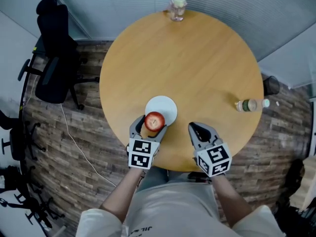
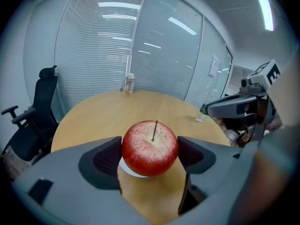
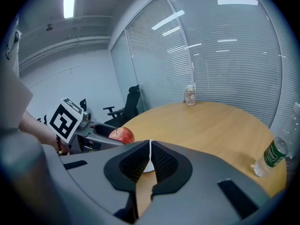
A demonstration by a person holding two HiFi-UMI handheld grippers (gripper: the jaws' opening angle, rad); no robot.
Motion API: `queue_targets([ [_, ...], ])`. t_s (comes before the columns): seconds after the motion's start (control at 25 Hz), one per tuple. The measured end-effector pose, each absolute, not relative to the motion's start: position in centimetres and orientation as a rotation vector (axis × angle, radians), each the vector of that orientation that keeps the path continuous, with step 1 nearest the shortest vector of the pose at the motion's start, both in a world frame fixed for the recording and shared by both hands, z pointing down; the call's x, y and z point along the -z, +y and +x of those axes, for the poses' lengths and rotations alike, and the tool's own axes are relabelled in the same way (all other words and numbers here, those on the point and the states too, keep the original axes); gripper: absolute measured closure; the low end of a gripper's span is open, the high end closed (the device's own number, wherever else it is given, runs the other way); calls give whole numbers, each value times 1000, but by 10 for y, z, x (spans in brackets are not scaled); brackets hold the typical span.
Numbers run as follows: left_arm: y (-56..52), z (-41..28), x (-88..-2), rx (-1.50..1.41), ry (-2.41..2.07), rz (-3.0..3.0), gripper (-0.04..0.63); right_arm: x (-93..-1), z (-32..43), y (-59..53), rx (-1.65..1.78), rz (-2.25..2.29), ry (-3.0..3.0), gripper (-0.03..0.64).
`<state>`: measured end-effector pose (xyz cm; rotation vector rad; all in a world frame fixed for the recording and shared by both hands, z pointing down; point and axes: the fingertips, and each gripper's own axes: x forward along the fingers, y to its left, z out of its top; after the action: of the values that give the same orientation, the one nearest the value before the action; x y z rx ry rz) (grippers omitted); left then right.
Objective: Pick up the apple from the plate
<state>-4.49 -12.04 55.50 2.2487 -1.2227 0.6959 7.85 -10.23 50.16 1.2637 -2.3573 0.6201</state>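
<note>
A red apple (image 1: 154,121) with a thin stem is clamped between the jaws of my left gripper (image 1: 150,126), just above the near edge of the white plate (image 1: 165,106). In the left gripper view the apple (image 2: 150,147) fills the gap between both pads and is lifted, with the plate (image 2: 133,171) showing beneath it. My right gripper (image 1: 196,131) rests to the right of the plate, its pads pressed together with nothing between them. From the right gripper view the apple (image 3: 122,135) shows at left, held in the other gripper.
The round wooden table (image 1: 197,68) carries a glass jar (image 1: 177,8) at its far edge and a lying plastic bottle (image 1: 251,104) at the right. A black office chair (image 1: 57,58) stands left of the table on a brick-pattern floor.
</note>
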Motion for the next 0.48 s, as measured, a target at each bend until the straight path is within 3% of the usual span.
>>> queue_targets([
  [0.48, -80, -45, -505, -631, -1230, 2302, 221, -465, 85, -88, -553, 1309, -2412, 584],
])
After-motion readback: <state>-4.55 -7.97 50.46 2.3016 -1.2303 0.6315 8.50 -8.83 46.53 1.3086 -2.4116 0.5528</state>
